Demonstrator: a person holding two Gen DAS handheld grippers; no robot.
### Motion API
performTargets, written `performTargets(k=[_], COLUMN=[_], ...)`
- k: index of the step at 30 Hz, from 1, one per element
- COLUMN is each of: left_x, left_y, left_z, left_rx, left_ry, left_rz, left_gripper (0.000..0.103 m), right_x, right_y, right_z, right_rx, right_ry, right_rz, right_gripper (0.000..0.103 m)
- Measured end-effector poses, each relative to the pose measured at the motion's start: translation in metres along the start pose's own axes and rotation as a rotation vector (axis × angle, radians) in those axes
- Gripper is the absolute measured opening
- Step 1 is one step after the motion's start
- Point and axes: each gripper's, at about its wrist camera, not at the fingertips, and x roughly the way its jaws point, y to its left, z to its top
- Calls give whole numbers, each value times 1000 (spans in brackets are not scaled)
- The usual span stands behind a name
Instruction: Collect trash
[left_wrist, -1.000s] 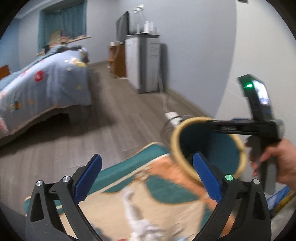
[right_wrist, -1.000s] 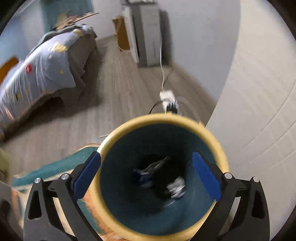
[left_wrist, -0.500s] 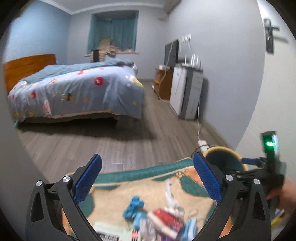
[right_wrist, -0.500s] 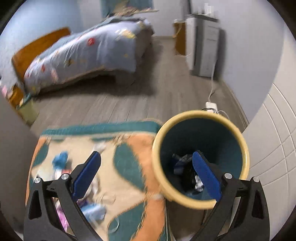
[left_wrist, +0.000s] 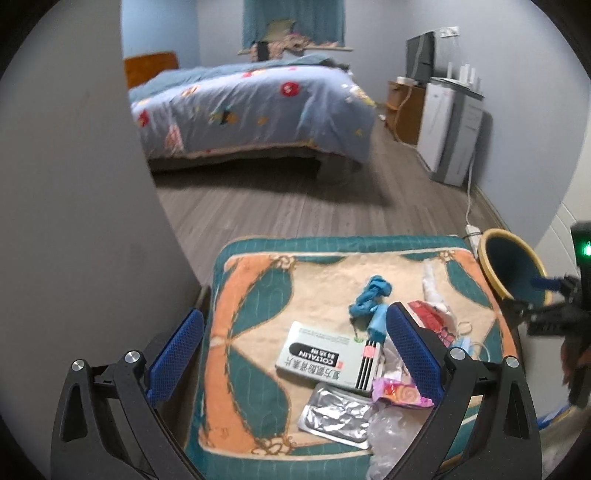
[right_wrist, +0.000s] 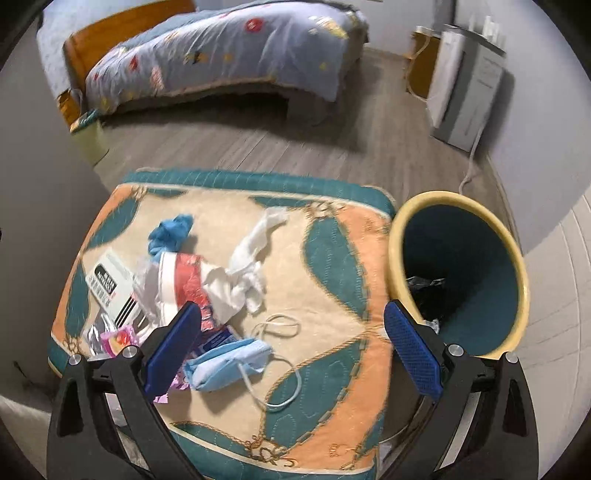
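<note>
Litter lies scattered on a patterned cushioned table top, waiting to be binned.

A blue face mask, white tissue, medicine box and foil blister pack cluster together. The yellow-rimmed bin stands just beside the table's right edge, handy for dropping. Left gripper and right gripper both hover spread wide and empty.

dim indoor light | soft shadows | fisheye-warped edges | slight blur

Left hand-held gripper jaws wide apart, empty; right hand-held gripper likewise.
</note>
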Motion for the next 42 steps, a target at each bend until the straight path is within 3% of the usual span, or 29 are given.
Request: performTargets(k=[3,8,14,18,20,21,22,23,25,29,34,35,36,37,38,40,42], left_x=[8,47,56,65,73,76,80,83,91,110,138,145,149,153,156,155,152], left_y=[5,3,-1,-20,-30,-34,-40,-44,-53,-70,-100,-103,-105,-107,-108,-110,-109], left_z=[-5,-26,-19,-20,-22,-24,-26,-27,-31,-36,-48,-51,-53,-56,-58,-60,-57], left_rx=[-9,106,35,72,88,99,117,134,155,142,213,215,215,219,229,252,249], left_ry=[-16,95,102,117,133,141,152,159,180,241,300,322,336,354,366,370,353], left_rz=[-9,67,-5,-55,-83,-87,-96,-103,-130,-218,-229,-232,-235,-237,-239,-251,-261], left_gripper=[98,98,98,98,98,98,97,96,94,78,68,64,59,45,25,11,7], right_x=[8,17,30,53,65,72,76,79,75,61,49,47,47,46,47,47,49], right_y=[11,27,34,37,41,43,44,44,40,30,19,17,16,14,14,16,15], right_z=[-2,-3,0,4,2,1,0,-1,1,8,13,13,13,13,12,10,11], right_rx=[-34,-105,-86,-44,-71,-90,-98,-103,-91,-59,-47,-41,-40,-39,-47,-78,-75], right_ry=[19,39,39,79,103,122,136,150,134,99,72,69,71,73,76,78,82], right_rz=[9,24,71,140,133,134,140,146,147,161,140,145,148,150,154,142,148], right_gripper=[97,97,96,74,62,50,29,18,16,15,15,13,0,0,0,0,0])
